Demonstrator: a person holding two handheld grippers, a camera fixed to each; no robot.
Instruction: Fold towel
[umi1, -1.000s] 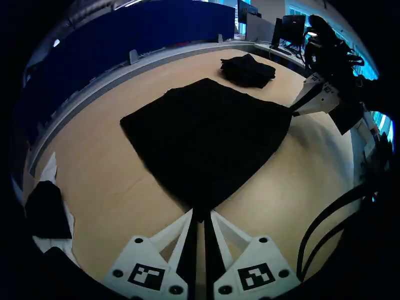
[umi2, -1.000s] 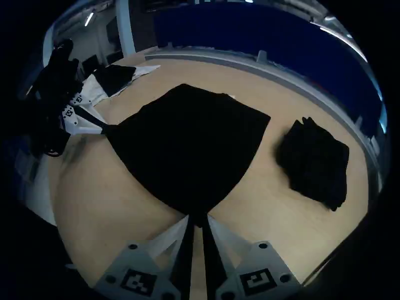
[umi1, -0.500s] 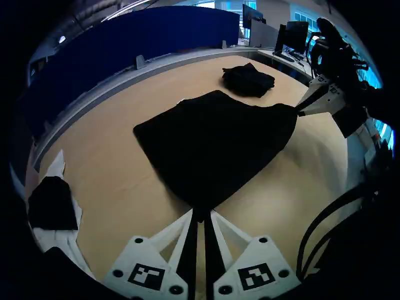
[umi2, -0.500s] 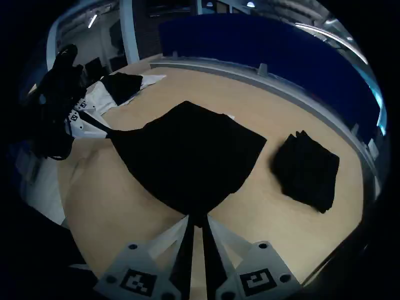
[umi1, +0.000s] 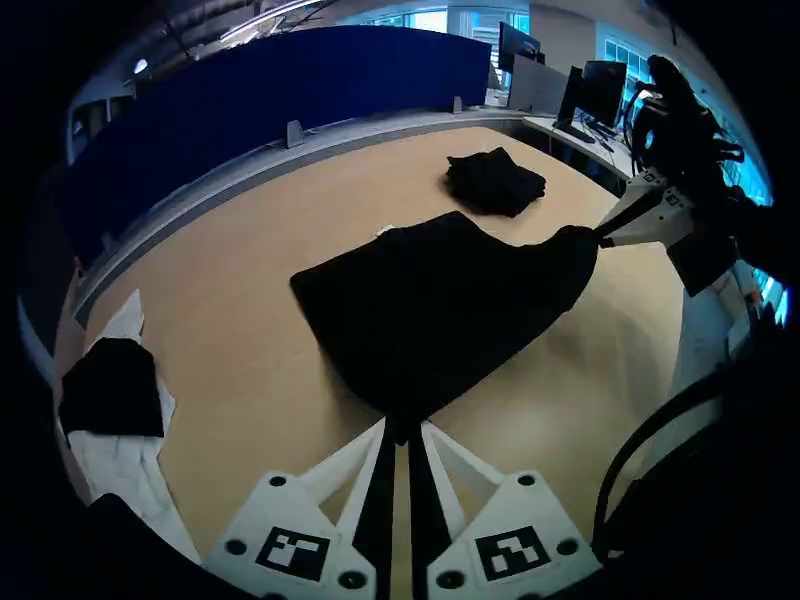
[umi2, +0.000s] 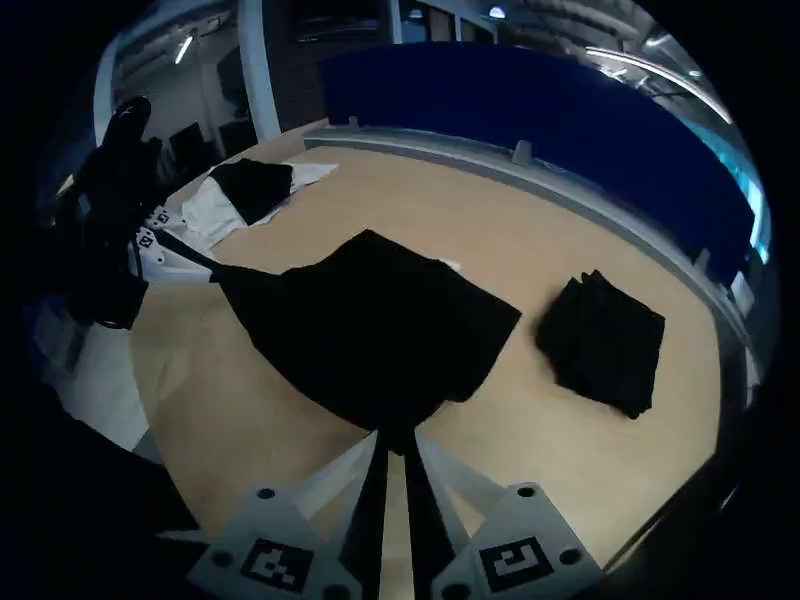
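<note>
A black towel (umi1: 440, 300) is spread over the wooden table (umi1: 240, 330), its near edge lifted off the surface. My left gripper (umi1: 402, 432) is shut on the towel's nearest corner. Farther off in the left gripper view, my right gripper (umi1: 604, 232) pinches another corner at the right. In the right gripper view the same towel (umi2: 370, 325) rises toward my right gripper (umi2: 397, 437), which is shut on its corner. The left gripper (umi2: 207, 268) holds the far-left corner there, a dark-gloved hand behind it.
A stack of folded black towels (umi1: 495, 180) (umi2: 602, 340) lies on the table beyond the spread one. Another black cloth (umi1: 110, 385) (umi2: 250, 185) rests on white paper near the table's edge. A blue partition (umi1: 270, 90) runs along the far side, monitors (umi1: 590, 85) at the back right.
Both grippers have risen and drawn back, lifting the held corners. The towel's near edge has come off the table and the cloth has bunched toward its far side.
</note>
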